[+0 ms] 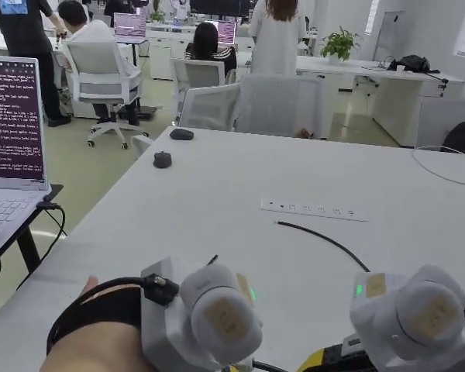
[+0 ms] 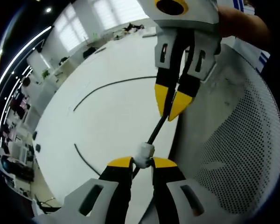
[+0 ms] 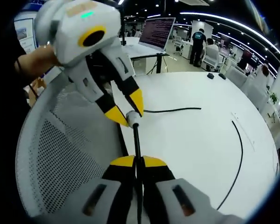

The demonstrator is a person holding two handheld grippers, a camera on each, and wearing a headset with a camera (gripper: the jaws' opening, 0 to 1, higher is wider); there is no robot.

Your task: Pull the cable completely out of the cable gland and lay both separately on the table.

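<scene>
Left gripper view: left hand-held gripper (image 2: pixel 142 163) tight on gland (image 2: pixel 143 152), right one (image 2: pixel 169 113) on cable (image 2: pixel 156 131)

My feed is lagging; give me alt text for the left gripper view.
The left gripper is shut on a white cable gland, with a black cable running from it up to the right gripper, shut on the cable. Behind are a white table and a mesh chair back.
</scene>
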